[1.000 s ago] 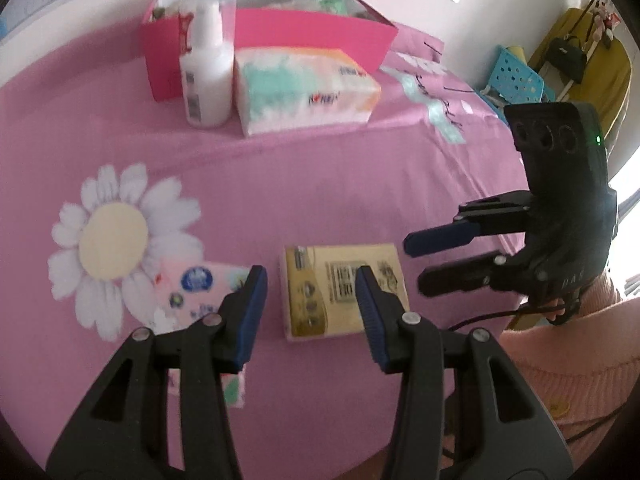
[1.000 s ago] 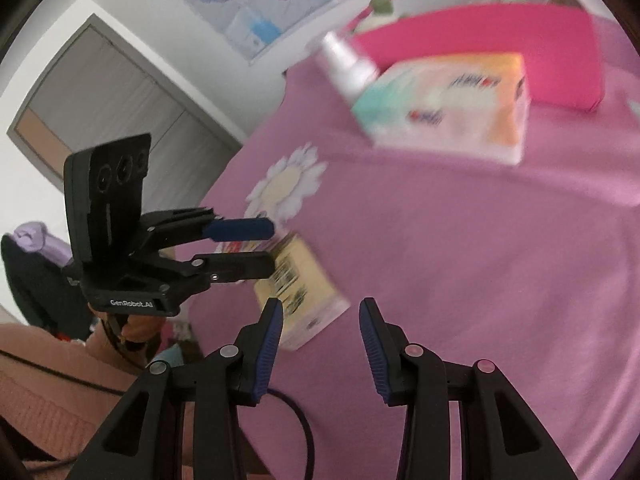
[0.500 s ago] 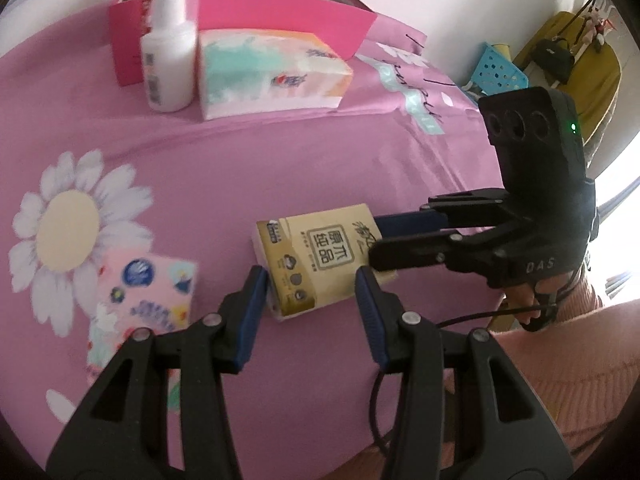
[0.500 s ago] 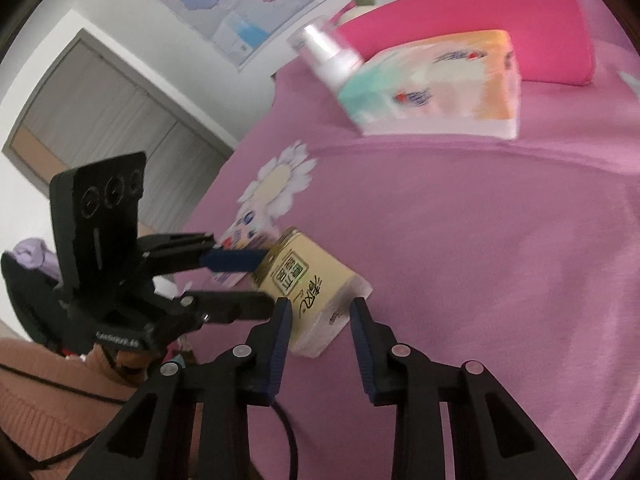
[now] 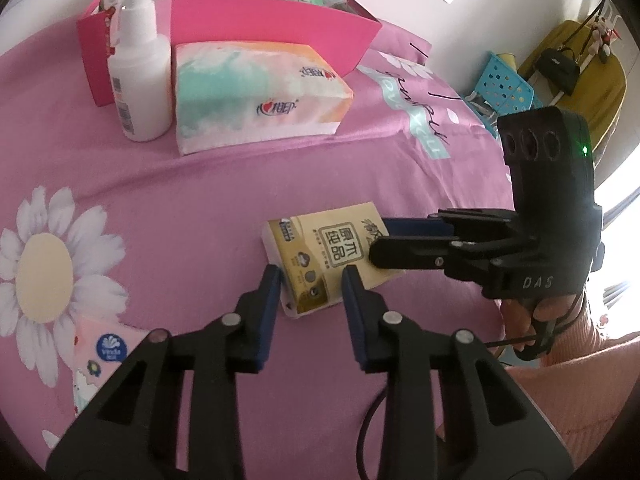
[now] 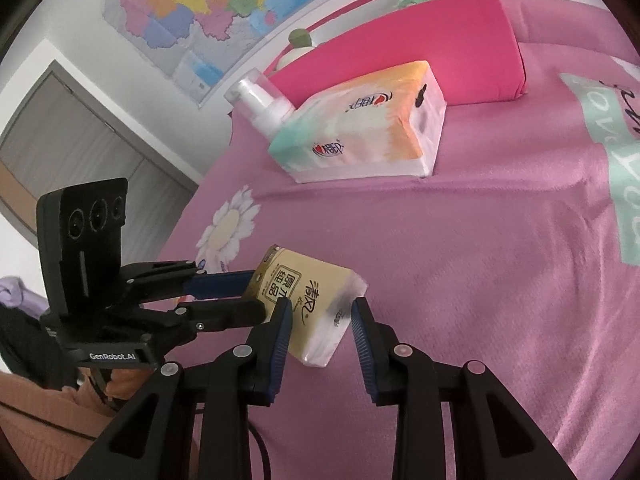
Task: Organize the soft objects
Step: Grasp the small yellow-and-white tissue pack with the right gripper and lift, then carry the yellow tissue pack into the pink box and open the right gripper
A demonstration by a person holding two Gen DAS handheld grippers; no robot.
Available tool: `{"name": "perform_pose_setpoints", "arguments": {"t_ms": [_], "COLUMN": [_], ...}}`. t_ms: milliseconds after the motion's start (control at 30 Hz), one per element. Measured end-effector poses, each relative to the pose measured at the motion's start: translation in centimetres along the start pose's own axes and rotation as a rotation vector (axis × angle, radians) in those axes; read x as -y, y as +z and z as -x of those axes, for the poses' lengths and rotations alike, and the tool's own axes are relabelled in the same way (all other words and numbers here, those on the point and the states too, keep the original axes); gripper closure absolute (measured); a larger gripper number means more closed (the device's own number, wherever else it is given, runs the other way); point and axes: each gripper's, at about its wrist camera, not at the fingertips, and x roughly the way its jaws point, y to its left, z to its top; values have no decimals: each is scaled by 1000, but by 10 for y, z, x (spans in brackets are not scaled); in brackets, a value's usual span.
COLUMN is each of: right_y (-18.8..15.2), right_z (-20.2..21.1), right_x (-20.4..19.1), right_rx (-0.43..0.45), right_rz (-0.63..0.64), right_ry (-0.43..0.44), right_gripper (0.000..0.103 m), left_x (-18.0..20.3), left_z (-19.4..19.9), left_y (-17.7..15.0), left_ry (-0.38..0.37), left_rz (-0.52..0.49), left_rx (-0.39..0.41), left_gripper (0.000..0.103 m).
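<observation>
Yellow tissue pack (image 5: 334, 254): soft plastic-wrapped brick, glossy, printed label on top, white film at the ends. It sits tilted on the pink bedsheet (image 5: 240, 184), one end raised in the right wrist view.

Behind it: large pastel tissue pack (image 5: 256, 92), soft rectangular block, next to a white plastic pump bottle (image 5: 140, 84). Both stand in front of the rigid pink box (image 5: 276, 24); the box contents are mostly hidden behind its wall. A small pink tissue pack (image 5: 104, 360) is partly cut off by the left gripper body.

Left gripper (image 5: 310, 284): jaws moderately open, straddling the near end of the yellow pack; cannot tell if the pads press it.

Right gripper (image 6: 320, 312): jaws also partly open, around the other end. The left-hand pad appears to touch the wrap; the other stands apart. No firm clamp visible.
</observation>
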Motion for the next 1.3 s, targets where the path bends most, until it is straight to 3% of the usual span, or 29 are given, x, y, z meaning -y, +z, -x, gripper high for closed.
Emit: {"name": "perform_pose_setpoints", "arguments": {"t_ms": [433, 1300], "right_y": [9, 43], "right_z": [10, 39], "right_x": [-12, -23], "right_rx": [48, 174], "right_rz": [40, 98], "right_ry": [-51, -69], "right_gripper": [71, 71], "left_x": [10, 22], "left_z": [9, 31], "left_y": [12, 41], "left_ry": [16, 29], "left_rz": [-31, -65], "left_rx": [30, 115], "left_gripper": [69, 69]}}
